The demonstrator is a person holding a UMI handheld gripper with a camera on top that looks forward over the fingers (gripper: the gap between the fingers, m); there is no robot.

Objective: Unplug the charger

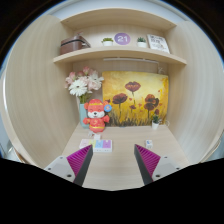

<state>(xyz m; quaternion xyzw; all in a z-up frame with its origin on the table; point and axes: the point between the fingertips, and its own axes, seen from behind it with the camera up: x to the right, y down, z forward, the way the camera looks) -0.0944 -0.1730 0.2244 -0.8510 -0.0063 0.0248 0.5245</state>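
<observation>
— Hand-held gripper (112, 162) first: what is it doing?

— Its two fingers are spread apart with nothing between them. The magenta pads (79, 160) face each other across bare tabletop (112, 165), so it is released.

— And the charger?

— I cannot make out a charger or a plug for certain. A small white thing with a purple patch (103, 144) lies on the tabletop just ahead of the fingers, towards the back edge, but it is too small to tell what it is.

— What stands near it?

— A red and white figurine (96, 116) right behind it, close to the back edge. Flowers (83, 84) rise just behind the figurine. A painting of poppies (135, 98) leans along the back wall.

— Anything higher?

— A shelf (120, 52) above the painting carries a dark box (73, 44), a round purple clock (121, 39) and a white picture frame (158, 43).
</observation>
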